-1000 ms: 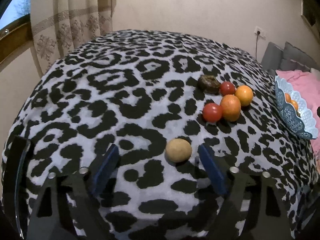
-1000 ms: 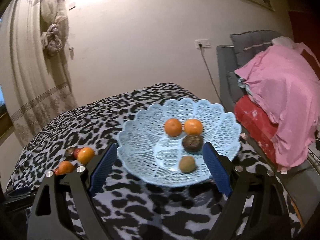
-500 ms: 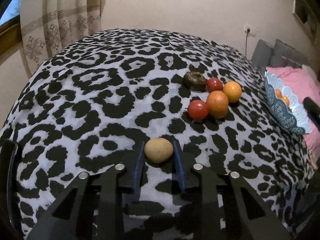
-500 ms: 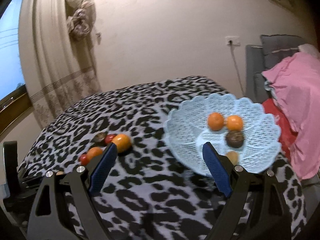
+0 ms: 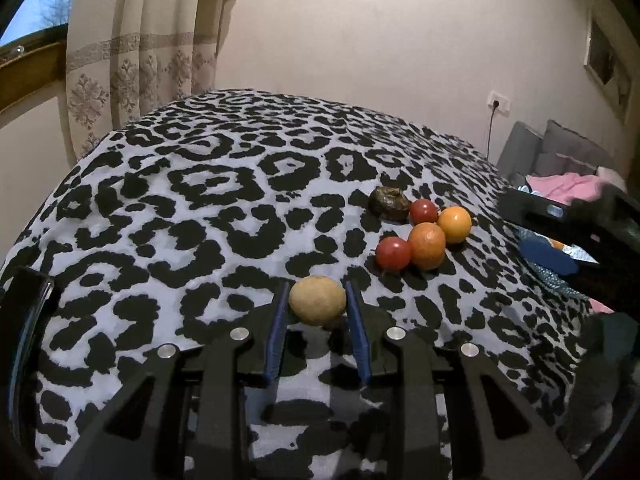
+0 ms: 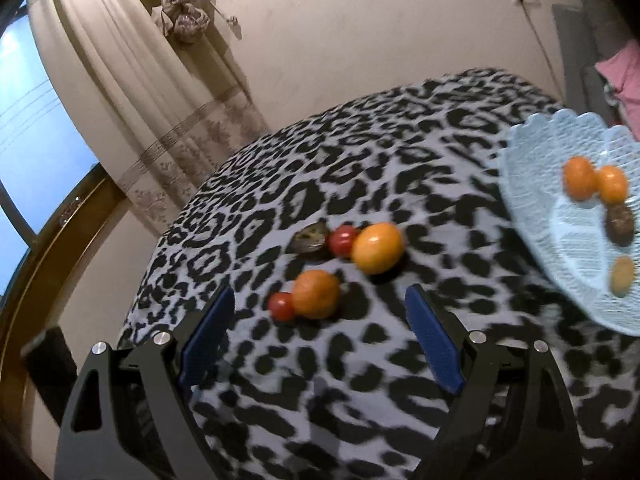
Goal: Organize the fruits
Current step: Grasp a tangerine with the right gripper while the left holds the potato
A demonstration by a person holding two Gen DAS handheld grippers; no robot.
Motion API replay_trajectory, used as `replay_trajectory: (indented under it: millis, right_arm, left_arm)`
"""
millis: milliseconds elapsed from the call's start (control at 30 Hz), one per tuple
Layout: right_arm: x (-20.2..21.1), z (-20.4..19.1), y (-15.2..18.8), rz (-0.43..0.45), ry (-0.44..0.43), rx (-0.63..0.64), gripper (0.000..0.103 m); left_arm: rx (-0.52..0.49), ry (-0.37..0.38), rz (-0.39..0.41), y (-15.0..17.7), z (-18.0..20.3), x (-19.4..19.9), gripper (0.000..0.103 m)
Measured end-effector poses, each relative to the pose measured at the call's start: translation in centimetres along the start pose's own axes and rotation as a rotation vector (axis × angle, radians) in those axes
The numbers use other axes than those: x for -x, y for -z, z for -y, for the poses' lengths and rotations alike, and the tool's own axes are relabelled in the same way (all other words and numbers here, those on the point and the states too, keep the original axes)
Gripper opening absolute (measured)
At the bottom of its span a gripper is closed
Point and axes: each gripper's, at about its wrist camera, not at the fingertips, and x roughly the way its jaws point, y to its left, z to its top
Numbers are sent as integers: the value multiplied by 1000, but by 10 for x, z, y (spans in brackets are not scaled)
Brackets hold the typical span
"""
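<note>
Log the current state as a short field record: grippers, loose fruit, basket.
left gripper: shut on the tan round fruit
right gripper: open, holding nothing, above the leopard-print cloth
loose fruit: two oranges, two red tomatoes, one dark wrinkled fruit, clustered
basket: light blue, at the right, holds two oranges, one dark fruit, one tan fruit
blur: right wrist view smeared

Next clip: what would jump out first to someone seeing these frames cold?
The leopard-print cloth covering the table dominates both views. In the left wrist view, the left claw is shut on a tan round fruit, with a cluster of oranges and tomatoes beyond it to the right. In the right wrist view, the open right claw faces that cluster, and a pale blue lattice bowl holding four fruits sits at the right edge.
</note>
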Motion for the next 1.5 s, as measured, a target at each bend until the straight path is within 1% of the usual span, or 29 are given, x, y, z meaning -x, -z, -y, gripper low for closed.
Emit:
replay_trajectory:
  millis: [100, 233, 400, 567, 633, 700, 833, 1100, 1200, 1400, 1500]
  right_arm:
    - [-18, -8, -4, -19, 19, 6, 85]
    - [-41, -11, -9, -45, 68, -3, 72]
    - [-64, -8, -13, -82, 105, -30, 61]
    - [-79, -11, -11, -107, 142, -11, 55]
    - [-85, -9, -8, -126, 159, -11, 49]
    - [-86, -7, -6, -122, 171, -3, 45]
    - [-84, -7, -5, -120, 161, 8, 39]
    - [-66, -7, 1, -106, 143, 22, 39]
    - [-54, -7, 1, -81, 135, 28, 34]
    - [-34, -14, -3, -27, 133, 74, 34]
    - [-36, -8, -2, -40, 129, 51, 34]
  left_arm:
    - [15, -3, 2, 1, -2, 1, 29]
    - [25, -4, -1, 2, -4, 1, 29]
    - [29, -2, -5, 3, -5, 1, 29]
    - [44, -3, -16, 3, -7, -1, 29]
    - [46, -3, -19, 3, -7, -2, 29]
    - [46, -2, -22, 2, -7, -3, 29]
    - [48, -1, -31, 2, -8, -5, 29]
    - [50, 0, -32, 2, -9, -6, 29]
    - [51, -1, -31, 2, -9, -6, 29]
    - [51, -1, -31, 2, -9, -5, 29]
    - [52, -1, -29, 2, -9, -5, 29]
